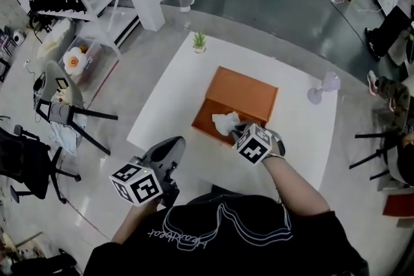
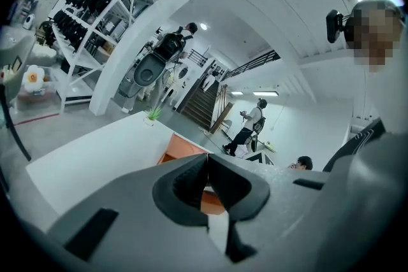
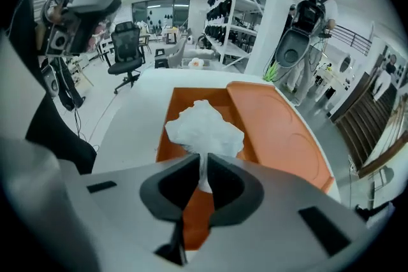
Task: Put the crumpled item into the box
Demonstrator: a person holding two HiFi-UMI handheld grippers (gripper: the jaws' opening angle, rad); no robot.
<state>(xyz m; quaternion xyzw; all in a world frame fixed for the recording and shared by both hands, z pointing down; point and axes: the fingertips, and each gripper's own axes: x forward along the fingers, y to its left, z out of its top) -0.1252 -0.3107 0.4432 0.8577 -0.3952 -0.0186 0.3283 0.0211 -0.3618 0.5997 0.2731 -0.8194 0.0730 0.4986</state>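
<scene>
The head view looks steeply down from overhead onto the white table (image 1: 169, 97) and the orange box (image 1: 244, 92). The left gripper view sits low by the table's near corner and faces across it toward the staircase (image 2: 201, 96). The right gripper view is close over the box and faces the shelves (image 3: 231, 4); all three views share the box.

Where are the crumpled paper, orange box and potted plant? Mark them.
crumpled paper (image 3: 205, 127), right gripper view, white middle.
orange box (image 1: 244, 94), head view, open lid.
potted plant (image 1: 199, 41), head view, green leaves.

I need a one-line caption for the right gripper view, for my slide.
Right gripper holds crumpled white paper over the open orange box on a white table.
</scene>
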